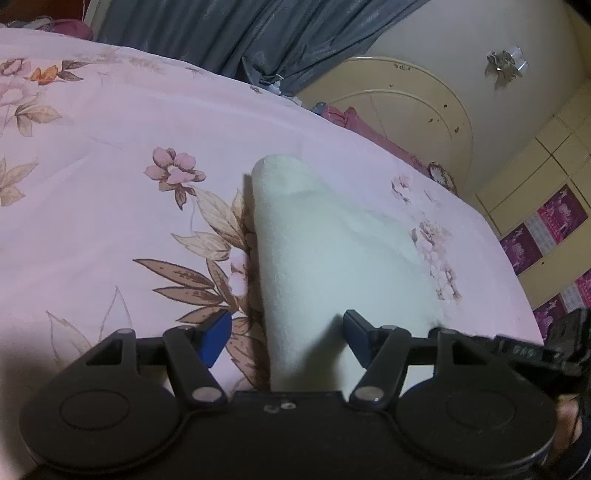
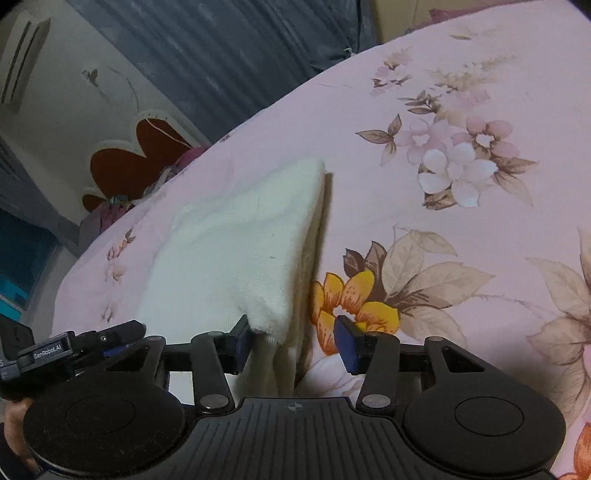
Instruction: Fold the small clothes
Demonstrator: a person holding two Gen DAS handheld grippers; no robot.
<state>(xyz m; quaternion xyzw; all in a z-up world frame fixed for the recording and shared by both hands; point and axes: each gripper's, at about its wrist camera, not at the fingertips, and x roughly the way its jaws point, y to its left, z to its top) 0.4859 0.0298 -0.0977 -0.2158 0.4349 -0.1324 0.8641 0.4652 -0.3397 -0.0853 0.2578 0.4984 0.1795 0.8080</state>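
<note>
- Left gripper (image 1: 287, 338) stood open, white cloth (image 1: 325, 266) between its jaws, untouched.
- Right gripper (image 2: 293, 341) stood open; cloth corner brushed its left pad, floral bedsheet (image 2: 461, 92) beneath.

Floral pink bedspread (image 1: 110, 166), grey curtain (image 1: 240, 33)

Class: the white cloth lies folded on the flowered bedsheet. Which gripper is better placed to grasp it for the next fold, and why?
Probably the right gripper: the white cloth has a corner between its open jaws, against one pad. The left gripper merely straddles the cloth's edge.
</note>
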